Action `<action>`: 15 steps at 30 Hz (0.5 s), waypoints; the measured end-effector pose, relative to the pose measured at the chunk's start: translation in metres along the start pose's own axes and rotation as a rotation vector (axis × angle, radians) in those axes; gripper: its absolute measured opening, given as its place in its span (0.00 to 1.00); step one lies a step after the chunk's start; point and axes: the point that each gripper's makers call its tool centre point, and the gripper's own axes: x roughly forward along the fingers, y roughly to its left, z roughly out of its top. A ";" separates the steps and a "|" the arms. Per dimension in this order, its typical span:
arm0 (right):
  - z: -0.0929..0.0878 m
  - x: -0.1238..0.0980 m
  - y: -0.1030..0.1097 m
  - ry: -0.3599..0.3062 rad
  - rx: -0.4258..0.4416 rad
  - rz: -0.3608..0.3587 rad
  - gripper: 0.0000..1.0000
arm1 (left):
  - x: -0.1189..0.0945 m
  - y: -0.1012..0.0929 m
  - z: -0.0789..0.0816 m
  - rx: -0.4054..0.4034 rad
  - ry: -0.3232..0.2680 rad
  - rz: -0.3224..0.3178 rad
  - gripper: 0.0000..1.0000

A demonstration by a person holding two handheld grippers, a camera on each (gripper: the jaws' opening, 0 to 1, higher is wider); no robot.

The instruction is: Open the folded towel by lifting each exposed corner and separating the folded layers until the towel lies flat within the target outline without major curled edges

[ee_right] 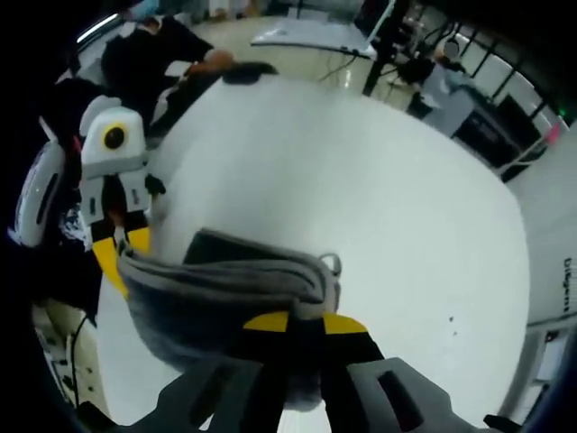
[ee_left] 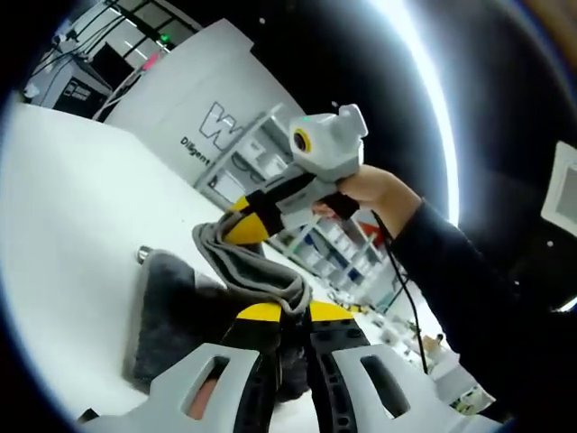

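Observation:
A grey towel [ee_left: 171, 311] lies partly on the white table [ee_left: 72, 198], with a folded edge lifted off it in a sagging band. My left gripper [ee_left: 295, 314] is shut on one end of that band. My right gripper [ee_left: 242, 224], held by a hand, comes in from the right and pinches the other end higher up. In the right gripper view the towel [ee_right: 225, 289] hangs as a thick fold between my right gripper [ee_right: 305, 322], shut on it, and my left gripper [ee_right: 122, 248] at the left. No target outline is visible on the table [ee_right: 361, 180].
A white panel with lettering [ee_left: 207, 99] and shelving [ee_left: 261, 162] stand beyond the table's far edge. A dark sleeve [ee_left: 451, 280] fills the right side. Another person [ee_right: 171, 45] sits at the table's far rim, with desks [ee_right: 315, 32] behind.

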 end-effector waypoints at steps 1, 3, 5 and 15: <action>-0.001 -0.001 0.000 0.000 -0.003 -0.002 0.05 | 0.001 -0.001 -0.001 0.000 0.001 0.000 0.06; -0.004 -0.003 -0.001 -0.001 -0.011 -0.005 0.05 | 0.003 -0.003 -0.003 -0.001 0.005 -0.003 0.06; -0.005 -0.003 -0.001 -0.001 -0.016 -0.006 0.05 | 0.004 -0.005 -0.005 0.001 0.008 -0.006 0.06; -0.014 -0.011 0.007 -0.001 -0.016 -0.021 0.05 | 0.011 -0.013 -0.007 0.002 0.010 -0.025 0.06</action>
